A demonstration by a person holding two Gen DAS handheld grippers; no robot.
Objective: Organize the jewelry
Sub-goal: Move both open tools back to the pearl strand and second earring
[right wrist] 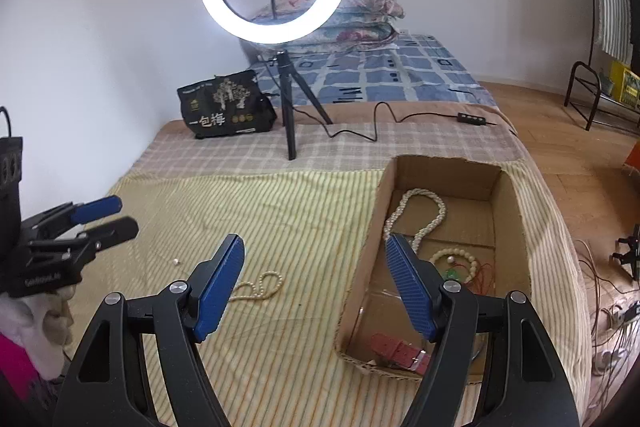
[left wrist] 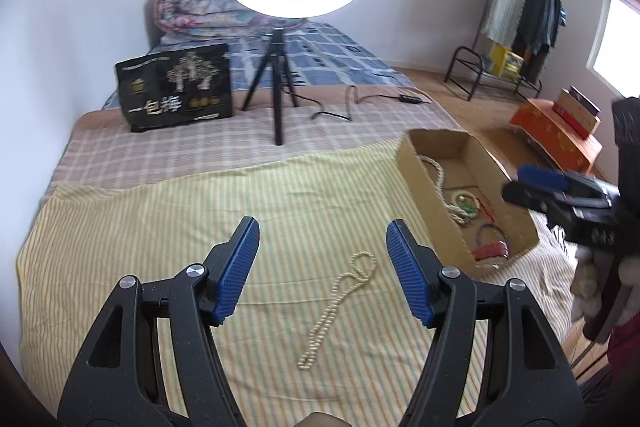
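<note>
On striped sheet: pearl necklace (left wrist: 336, 311) lies loose, just left of cardboard box (left wrist: 416, 163).
Left gripper (left wrist: 322, 259) & right gripper (right wrist: 316, 273) both spread wide, empty, hovering w/ nothing btwn pads.

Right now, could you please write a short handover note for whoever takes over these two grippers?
Left gripper: open, empty, pointed down at the loose pearl necklace lying on the striped yellow sheet.
Right gripper: open, empty, over the near left wall of the cardboard box.
Done: the box already holds a twisted pearl necklace, a bead bracelet and a red watch strap.
Left: pick up the loose pearl necklace and put it in the box. A single small bead also lies on the sheet; it may need collecting too.
</note>
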